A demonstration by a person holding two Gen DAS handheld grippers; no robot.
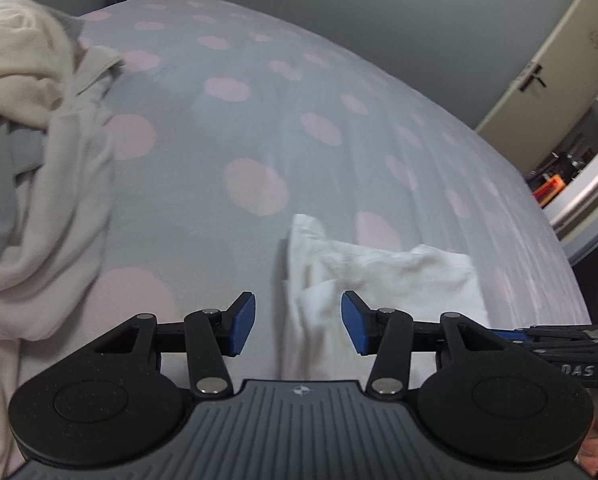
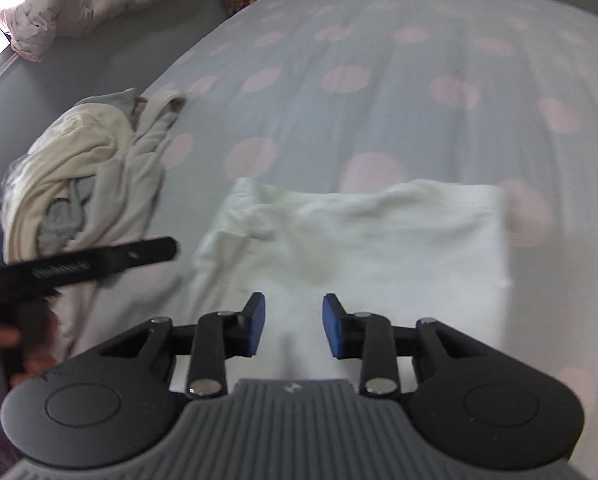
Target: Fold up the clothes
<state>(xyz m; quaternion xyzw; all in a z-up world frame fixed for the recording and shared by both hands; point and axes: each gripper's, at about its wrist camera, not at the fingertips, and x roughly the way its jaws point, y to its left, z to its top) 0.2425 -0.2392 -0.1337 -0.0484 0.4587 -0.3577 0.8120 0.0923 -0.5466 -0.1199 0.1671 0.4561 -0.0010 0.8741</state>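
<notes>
Now: folded white cotton garment (image 2: 351,240) lies flat on the grey bedspread with pale pink dots (image 2: 379,80), near the bed's front edge. It makes a rough rectangle, long axis running side to side as the right wrist camera sees it; far edge fairly straight, left end rumpled and less square.

Right gripper (image 2: 293,325): blue pads apart, nothing between them, hanging just over the garment's near edge. Cloth lies directly ahead of and under its fingers.

Left gripper (image 1: 298,324): jaws also parted and empty. From this side the garment (image 1: 383,276) sits ahead and to the right, with only its narrow rumpled end running down between the fingers. No pad visibly presses cloth.

Heap of unfolded cream and grey clothes (image 2: 83,184) lies well left of the white garment, on the bedspread's left margin. Left gripper stands between heap and garment.

Judgement: this piece looks close to finished. If another fold is wanted, the right hand is squarely over the body of the cloth, the left only at its end. If the next item comes from the heap, the left hand is nearer.
</notes>
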